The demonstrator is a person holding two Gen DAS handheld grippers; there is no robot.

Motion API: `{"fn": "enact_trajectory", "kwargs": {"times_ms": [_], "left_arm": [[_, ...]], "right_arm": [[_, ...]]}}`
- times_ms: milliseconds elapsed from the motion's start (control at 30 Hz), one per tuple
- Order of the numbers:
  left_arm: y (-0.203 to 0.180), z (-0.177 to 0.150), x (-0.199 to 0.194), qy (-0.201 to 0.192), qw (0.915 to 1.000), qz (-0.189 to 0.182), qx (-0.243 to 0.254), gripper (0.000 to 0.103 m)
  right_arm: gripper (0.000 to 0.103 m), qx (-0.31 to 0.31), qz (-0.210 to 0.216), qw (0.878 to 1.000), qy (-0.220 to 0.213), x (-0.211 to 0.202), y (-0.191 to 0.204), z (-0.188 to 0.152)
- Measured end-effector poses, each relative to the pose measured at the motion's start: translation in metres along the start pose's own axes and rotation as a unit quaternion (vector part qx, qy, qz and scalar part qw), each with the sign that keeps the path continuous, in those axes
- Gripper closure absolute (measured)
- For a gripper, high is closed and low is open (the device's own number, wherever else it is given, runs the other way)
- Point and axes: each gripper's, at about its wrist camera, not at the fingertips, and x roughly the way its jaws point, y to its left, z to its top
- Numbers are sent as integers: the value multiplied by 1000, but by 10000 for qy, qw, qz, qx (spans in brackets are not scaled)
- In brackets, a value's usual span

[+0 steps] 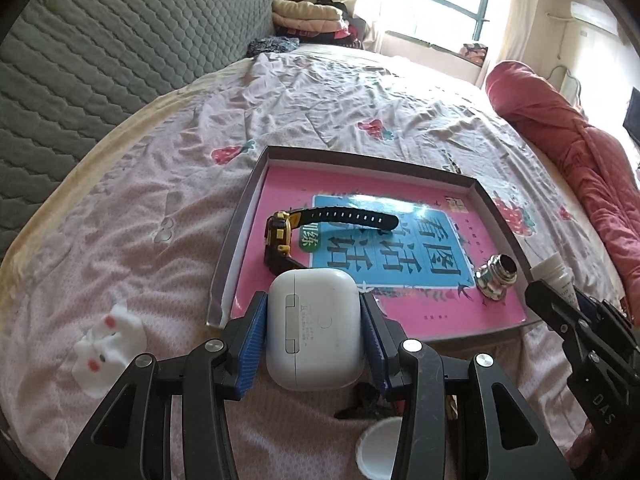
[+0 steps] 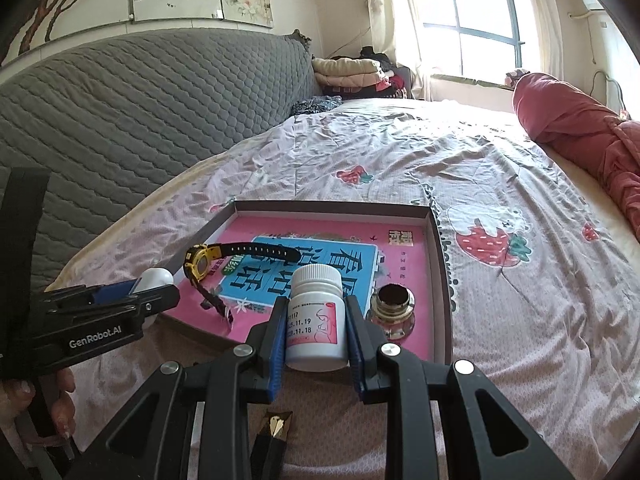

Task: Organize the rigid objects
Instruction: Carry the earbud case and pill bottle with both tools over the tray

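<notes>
My left gripper [image 1: 314,330] is clamped on a white earbud case [image 1: 315,326], blue pads pressed to both its sides, held just short of the near edge of the shallow box [image 1: 256,184] on the bed [image 1: 120,208]. My right gripper [image 2: 316,330] is closed the same way round a white pill bottle [image 2: 316,316], upright with its cap up, also at the box's near edge. From the left camera the right gripper shows at 3 o'clock; from the right camera the left one sits at 9 o'clock.

Inside the box lies a pink and blue book [image 1: 400,248]. On it, at 11 o'clock from the earbud case, rests a yellow and black watch [image 1: 288,232] with its strap stretched out. A small metal jar [image 2: 394,308] stands at 1 o'clock from the bottle, near the box's right wall. A white rabbit toy [image 1: 106,342] lies on the sheet at 9 o'clock from the earbud case, outside the box
</notes>
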Motion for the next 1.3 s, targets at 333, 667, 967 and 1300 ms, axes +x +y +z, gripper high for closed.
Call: {"fn": "enact_trajectory", "kwargs": {"times_ms": [333, 667, 967, 1300], "left_arm": [[-2, 15, 13, -43, 10000, 1, 12, 56], [-9, 31, 29, -78, 9999, -76, 49, 56], [-10, 40, 39, -82, 9999, -109, 48, 56], [-11, 47, 52, -37, 9998, -179, 36, 56]], "right_arm": [[76, 62, 16, 9999, -133, 6, -5, 11], [76, 121, 67, 9999, -64, 21, -5, 15], [76, -54, -17, 9999, -97, 37, -6, 22], [76, 31, 41, 10000, 15, 50, -11, 25]]}}
